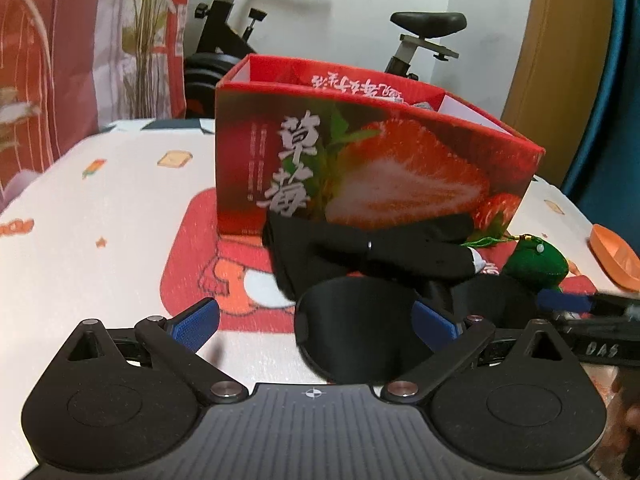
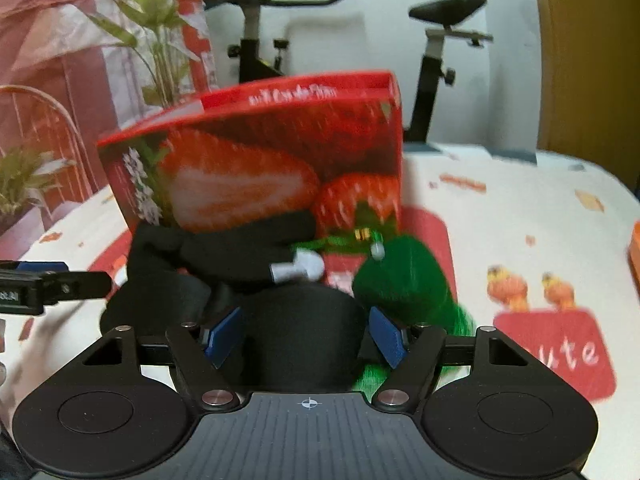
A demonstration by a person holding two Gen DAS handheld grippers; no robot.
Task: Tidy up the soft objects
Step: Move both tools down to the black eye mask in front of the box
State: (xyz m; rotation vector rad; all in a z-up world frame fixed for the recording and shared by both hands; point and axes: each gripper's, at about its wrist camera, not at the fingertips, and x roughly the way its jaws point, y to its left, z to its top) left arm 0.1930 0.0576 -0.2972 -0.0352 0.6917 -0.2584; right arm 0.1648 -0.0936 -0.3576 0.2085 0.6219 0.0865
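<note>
Black plush doll (image 2: 224, 256), white-cuffed arm, beside green tasselled pouch (image 2: 404, 276).

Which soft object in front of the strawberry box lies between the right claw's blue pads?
The black eye mask: one rounded cup sits between the right claw pads. The green plush lies just right of them; the black doll lies farther back, against the box.

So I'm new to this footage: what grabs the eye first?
The tall red strawberry box standing open-topped on the cartoon-print cloth. In front of it lie a black soft toy and, to its right, a green plush pouch. An exercise bike stands behind.
</note>
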